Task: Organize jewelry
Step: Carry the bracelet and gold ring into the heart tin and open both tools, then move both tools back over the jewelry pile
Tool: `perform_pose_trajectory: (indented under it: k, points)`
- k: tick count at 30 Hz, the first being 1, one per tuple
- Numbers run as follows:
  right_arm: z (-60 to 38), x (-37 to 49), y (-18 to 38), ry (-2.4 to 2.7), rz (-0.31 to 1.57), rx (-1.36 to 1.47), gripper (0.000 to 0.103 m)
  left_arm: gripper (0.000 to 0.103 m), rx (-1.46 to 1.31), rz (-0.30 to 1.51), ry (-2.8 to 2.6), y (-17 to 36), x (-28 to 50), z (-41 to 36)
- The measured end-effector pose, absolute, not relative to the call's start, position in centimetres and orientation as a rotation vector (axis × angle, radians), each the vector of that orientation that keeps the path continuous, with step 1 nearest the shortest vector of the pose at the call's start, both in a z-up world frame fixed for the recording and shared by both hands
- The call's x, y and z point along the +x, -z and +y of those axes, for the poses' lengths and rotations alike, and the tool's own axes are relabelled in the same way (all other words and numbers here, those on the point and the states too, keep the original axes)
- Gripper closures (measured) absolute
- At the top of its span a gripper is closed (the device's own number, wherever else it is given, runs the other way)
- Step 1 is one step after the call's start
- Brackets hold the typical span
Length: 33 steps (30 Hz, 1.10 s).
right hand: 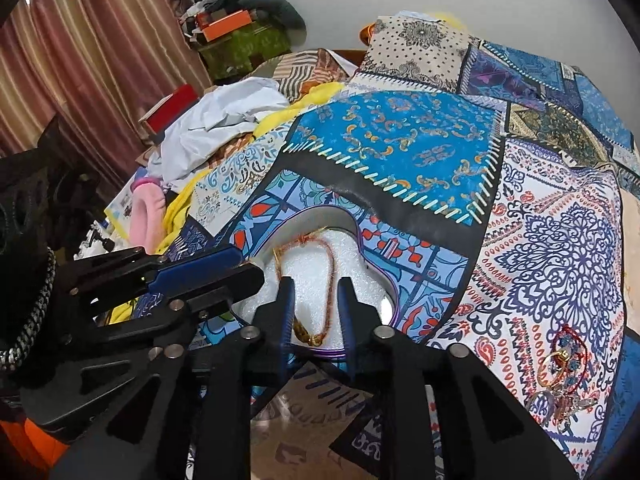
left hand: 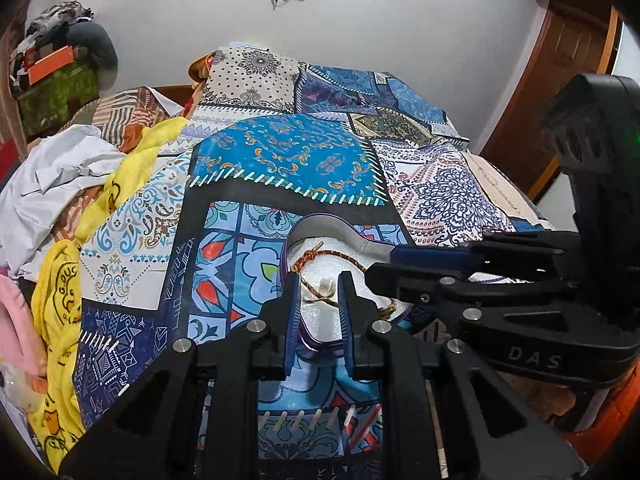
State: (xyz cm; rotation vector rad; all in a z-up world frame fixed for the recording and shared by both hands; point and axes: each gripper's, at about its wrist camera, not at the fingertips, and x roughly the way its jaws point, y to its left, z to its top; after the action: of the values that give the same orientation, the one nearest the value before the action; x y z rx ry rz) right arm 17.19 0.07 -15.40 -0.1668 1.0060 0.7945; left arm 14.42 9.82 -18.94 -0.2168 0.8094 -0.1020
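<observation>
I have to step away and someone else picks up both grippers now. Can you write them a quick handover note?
Left gripper: open, fingers astride the near rim of the heart box.
Right gripper: open, empty, over the box.
Done: orange cord necklace lies on the white padding inside.
Left: loose jewelry pile on the bedspread to the right, not yet boxed.

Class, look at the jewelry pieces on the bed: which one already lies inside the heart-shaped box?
The orange-gold cord necklace, looped on the white foam inside the purple-rimmed box. The other pieces sit in a tangled jewelry pile on the bedspread, outside it.
</observation>
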Motion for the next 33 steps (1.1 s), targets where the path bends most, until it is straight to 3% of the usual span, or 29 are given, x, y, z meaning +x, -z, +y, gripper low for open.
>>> perform_pose_trajectory:
  k: [16, 25, 29, 33]
  points:
    - [-3.8, 16.6, 11.5, -0.693, 0.881, -0.139, 0.077, 0.084, -0.147, 0.758, 0.07, 15.8, 13.4, 8.4]
    - [-8.0, 15.7, 7.6, -0.596, 0.751, -0.105, 0.077, 0.072, -0.122, 0.632, 0.053, 11.0, 12.2, 7.2]
    - [-10.2, 15.4, 6.3, -0.552, 0.705, -0.089, 0.068, 0.067, -0.109, 0.599, 0.054, 9.7, 12.1, 6.0]
    - [-12.3, 15.1, 5.7, -0.506, 0.676, -0.082, 0.067, 0.064, -0.106, 0.597, 0.067, 9.3, 12.6, 4.7]
